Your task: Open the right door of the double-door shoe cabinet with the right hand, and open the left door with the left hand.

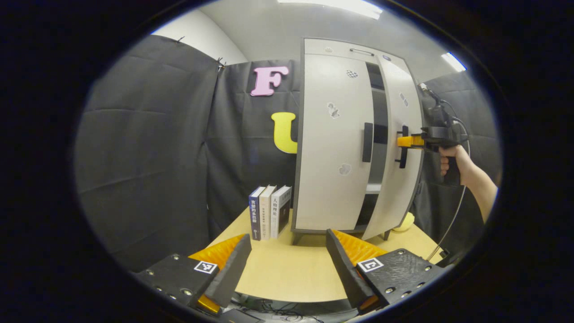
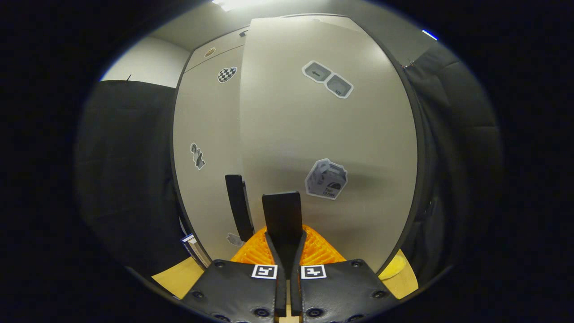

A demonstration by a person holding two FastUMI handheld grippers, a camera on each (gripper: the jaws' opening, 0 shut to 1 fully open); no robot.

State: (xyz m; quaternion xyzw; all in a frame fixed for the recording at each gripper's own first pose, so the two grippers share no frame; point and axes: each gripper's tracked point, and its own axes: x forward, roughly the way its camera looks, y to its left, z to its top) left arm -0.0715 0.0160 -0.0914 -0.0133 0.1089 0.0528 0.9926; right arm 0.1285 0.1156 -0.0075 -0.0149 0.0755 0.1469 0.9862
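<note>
A pale shoe cabinet (image 1: 334,148) stands on a wooden table. Its right door (image 1: 399,188) is swung partly outward, showing dark shelves in the gap; its left door (image 1: 332,179) is flat against the cabinet. In the left gripper view my right gripper (image 1: 406,141), held by a hand (image 1: 453,157), is clamped on the right door's black handle (image 1: 403,148). In the right gripper view my right gripper (image 2: 287,244) is shut on that handle (image 2: 281,215), with the left door's handle (image 2: 237,211) just beside it. My left gripper (image 1: 287,264) hangs open above the table, well short of the left door handle (image 1: 367,141).
Three books (image 1: 270,217) stand upright on the table (image 1: 287,273) left of the cabinet. A yellow object (image 1: 406,221) lies behind the open door's lower edge. Black cloth walls enclose the booth. A cable trails from the right gripper.
</note>
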